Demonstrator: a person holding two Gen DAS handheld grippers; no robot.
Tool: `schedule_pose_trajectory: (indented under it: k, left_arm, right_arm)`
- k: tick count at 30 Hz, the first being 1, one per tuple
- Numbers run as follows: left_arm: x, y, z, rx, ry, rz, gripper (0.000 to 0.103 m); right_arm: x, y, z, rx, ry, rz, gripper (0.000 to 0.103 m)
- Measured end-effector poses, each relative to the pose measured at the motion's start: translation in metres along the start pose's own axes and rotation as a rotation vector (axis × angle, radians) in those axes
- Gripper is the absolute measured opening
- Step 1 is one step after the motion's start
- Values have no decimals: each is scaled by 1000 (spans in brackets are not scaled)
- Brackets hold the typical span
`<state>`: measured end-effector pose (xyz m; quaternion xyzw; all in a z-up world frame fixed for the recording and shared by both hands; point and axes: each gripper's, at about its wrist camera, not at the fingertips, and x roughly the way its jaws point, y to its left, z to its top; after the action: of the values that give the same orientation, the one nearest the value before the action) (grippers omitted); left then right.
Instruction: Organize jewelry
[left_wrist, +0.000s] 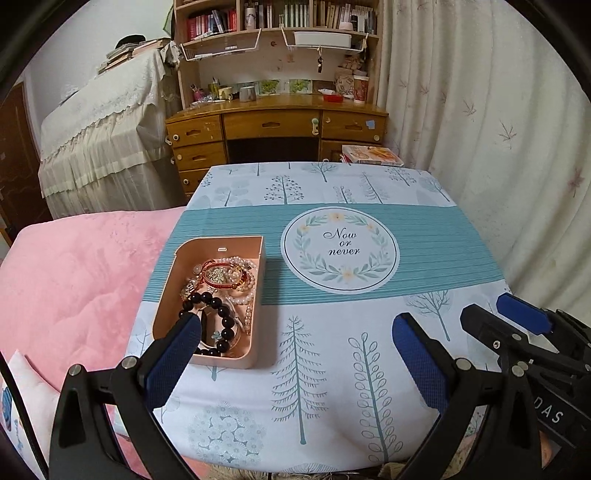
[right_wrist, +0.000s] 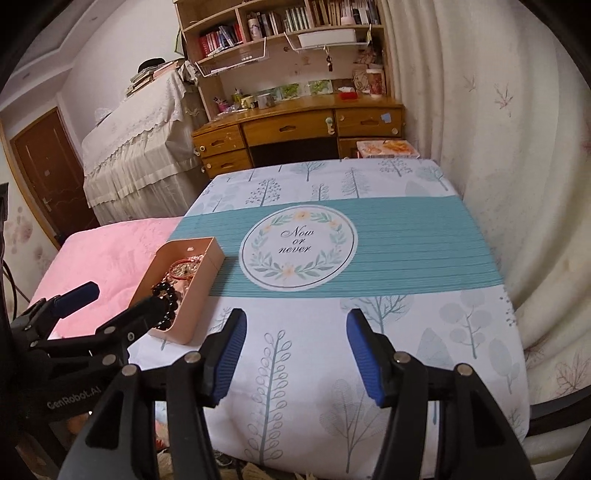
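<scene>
Left wrist view, jewelry box just beyond open left tool, tablecloth

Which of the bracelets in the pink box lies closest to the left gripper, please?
The black bead bracelet, at the box's near end by the left gripper; the red and pearl ones lie farther back.

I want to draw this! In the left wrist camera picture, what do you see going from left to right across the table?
Pink blanket → pink jewelry box → round "Now or never" print on the tablecloth → right gripper → curtain.
</scene>
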<state>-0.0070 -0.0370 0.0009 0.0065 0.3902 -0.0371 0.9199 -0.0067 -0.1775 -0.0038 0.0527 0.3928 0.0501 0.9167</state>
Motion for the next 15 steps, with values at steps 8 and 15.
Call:
schedule_pose_trajectory:
  k: [8,15]
  left_arm:
    - [7,-5,0,11,1,1,102]
    - [10,-8,-1,16,6,0,102]
  right_arm:
    - [4,-4,0,9,-7,-31,57]
    - [9,-7,1,14,-6,-34,57]
